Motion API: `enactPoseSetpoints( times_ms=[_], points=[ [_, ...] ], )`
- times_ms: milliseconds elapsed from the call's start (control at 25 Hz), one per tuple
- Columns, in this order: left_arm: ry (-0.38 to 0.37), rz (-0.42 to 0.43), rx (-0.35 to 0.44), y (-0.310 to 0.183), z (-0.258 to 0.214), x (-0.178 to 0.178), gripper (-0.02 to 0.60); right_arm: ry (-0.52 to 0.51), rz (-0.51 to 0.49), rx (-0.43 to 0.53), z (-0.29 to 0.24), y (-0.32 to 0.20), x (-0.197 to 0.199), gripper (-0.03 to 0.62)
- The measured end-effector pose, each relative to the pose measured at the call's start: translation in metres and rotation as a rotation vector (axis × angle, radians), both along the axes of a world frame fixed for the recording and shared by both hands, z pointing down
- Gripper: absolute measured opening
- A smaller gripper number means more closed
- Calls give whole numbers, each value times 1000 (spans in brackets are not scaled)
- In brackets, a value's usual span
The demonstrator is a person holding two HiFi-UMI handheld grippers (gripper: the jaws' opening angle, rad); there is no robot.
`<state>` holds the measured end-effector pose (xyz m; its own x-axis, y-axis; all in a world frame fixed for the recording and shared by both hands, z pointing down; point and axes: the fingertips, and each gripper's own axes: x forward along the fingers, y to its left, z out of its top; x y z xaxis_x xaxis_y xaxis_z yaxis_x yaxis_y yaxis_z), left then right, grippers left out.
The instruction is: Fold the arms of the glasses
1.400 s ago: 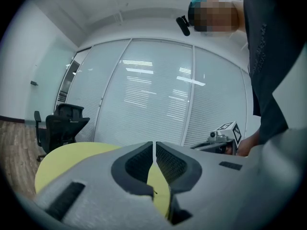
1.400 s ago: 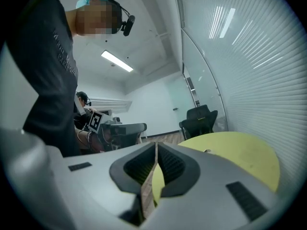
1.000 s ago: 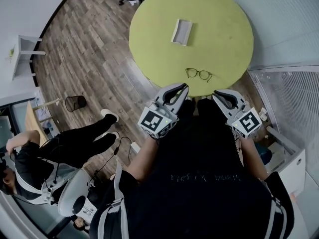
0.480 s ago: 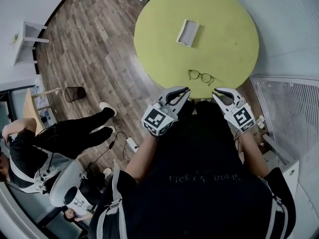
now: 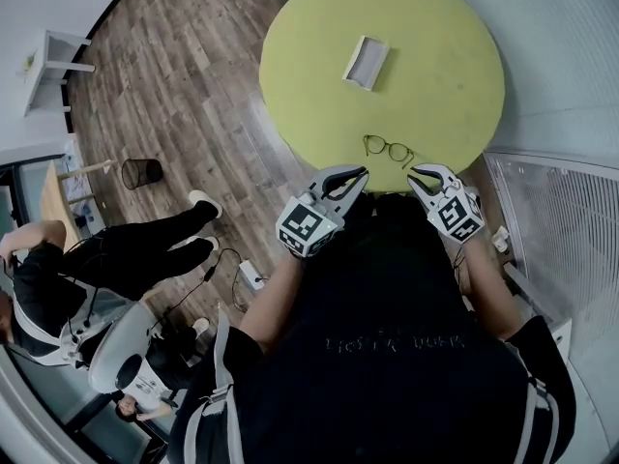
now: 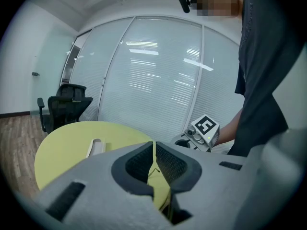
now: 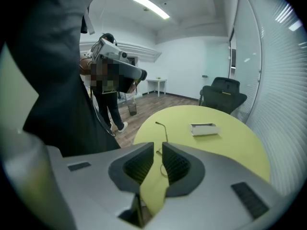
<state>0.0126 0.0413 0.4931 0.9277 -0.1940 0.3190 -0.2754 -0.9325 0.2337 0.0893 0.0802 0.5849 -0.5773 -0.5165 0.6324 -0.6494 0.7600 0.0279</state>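
A round yellow-green table (image 5: 435, 27) carries the glasses (image 5: 388, 149) close to its near edge and a white tray (image 5: 366, 63) farther back. The 2 grippers, left gripper (image 5: 358, 173) and right gripper (image 5: 417, 173), hang just before this edge, touching nothing. A black bin (image 5: 141, 172) stands on the wooden floor (image 5: 184, 85).

A round yellow-green table (image 5: 319, 56) stands on a wood-plank floor (image 5: 174, 85). A wire bin (image 5: 141, 173) sits nearby. A black office chair (image 7: 225, 92) stands by blind-covered glass walls (image 6: 158, 80), under a ceiling strip light (image 7: 149, 6).
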Motion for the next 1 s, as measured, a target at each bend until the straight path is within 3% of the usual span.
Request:
enactPoseSetpoints(
  times_ms=[400, 1000],
  points=[
    [-3, -27, -28, 4, 7, -2, 34, 141, -90, -37, 39, -6, 4, 35],
    [12, -142, -109, -12, 17, -16, 34, 229, -182, -58, 59, -23, -1, 34]
  ],
)
